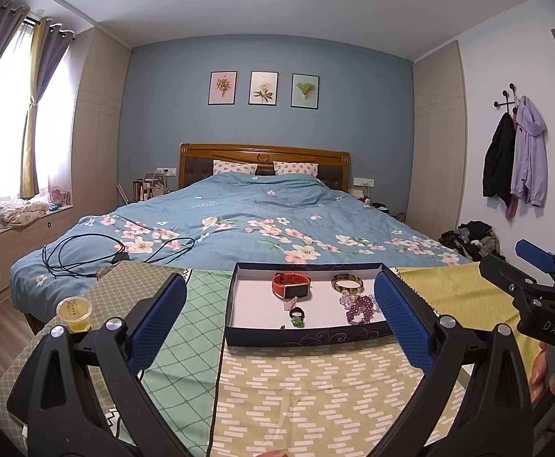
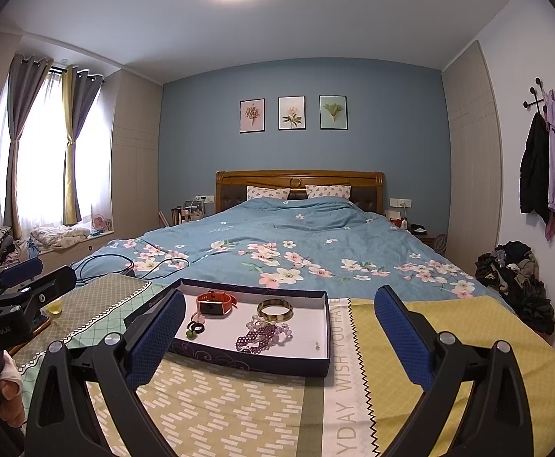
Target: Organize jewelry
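Observation:
A dark blue tray (image 1: pixel 304 337) with a white floor sits on the patterned cloth at the foot of the bed. It holds a red watch (image 1: pixel 291 285), a brown bangle (image 1: pixel 347 283), purple bead bracelets (image 1: pixel 359 306) and a green ring (image 1: pixel 297 314). My left gripper (image 1: pixel 280 281) stands open in front of the tray, with nothing between its pads. The right gripper (image 2: pixel 280 295) is also open and empty, just right of the left one and short of the tray (image 2: pixel 247 360). From the right wrist I see the watch (image 2: pixel 216 304), bangle (image 2: pixel 275 310), beads (image 2: pixel 264 337) and a tiny earring (image 2: pixel 317 344).
A small cup of yellow jelly (image 1: pixel 74 312) stands on the cloth left of the tray. Black cables (image 1: pixel 87 255) lie on the blue floral bedspread (image 1: pixel 258 221) beyond. A pile of clothes (image 2: pixel 517 278) sits on the floor at right.

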A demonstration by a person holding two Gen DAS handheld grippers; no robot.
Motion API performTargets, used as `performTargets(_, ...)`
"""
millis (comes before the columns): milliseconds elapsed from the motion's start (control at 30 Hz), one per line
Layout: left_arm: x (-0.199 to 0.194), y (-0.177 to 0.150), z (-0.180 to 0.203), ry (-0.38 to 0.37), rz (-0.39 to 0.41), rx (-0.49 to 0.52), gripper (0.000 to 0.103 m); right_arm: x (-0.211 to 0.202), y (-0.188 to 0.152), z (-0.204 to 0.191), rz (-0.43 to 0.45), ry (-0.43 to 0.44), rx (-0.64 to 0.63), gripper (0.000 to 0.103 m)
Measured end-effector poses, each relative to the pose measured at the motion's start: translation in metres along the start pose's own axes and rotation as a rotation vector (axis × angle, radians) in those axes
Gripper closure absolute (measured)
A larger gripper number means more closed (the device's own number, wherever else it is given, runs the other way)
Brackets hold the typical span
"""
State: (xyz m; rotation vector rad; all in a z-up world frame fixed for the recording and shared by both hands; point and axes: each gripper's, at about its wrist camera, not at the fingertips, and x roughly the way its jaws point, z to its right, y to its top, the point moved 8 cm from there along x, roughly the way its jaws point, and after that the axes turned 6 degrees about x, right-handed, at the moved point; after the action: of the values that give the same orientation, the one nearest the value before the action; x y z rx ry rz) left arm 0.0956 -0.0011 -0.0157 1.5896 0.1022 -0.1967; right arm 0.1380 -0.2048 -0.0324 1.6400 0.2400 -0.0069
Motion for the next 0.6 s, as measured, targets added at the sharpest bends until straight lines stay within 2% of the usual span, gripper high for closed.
performTargets(600,-0.0002,-0.0008,0.0013,-0.001,-0.001,0.003,0.006,0.0012,-0.0009,0.0005,-0.005,0.000,0.001,0.007)
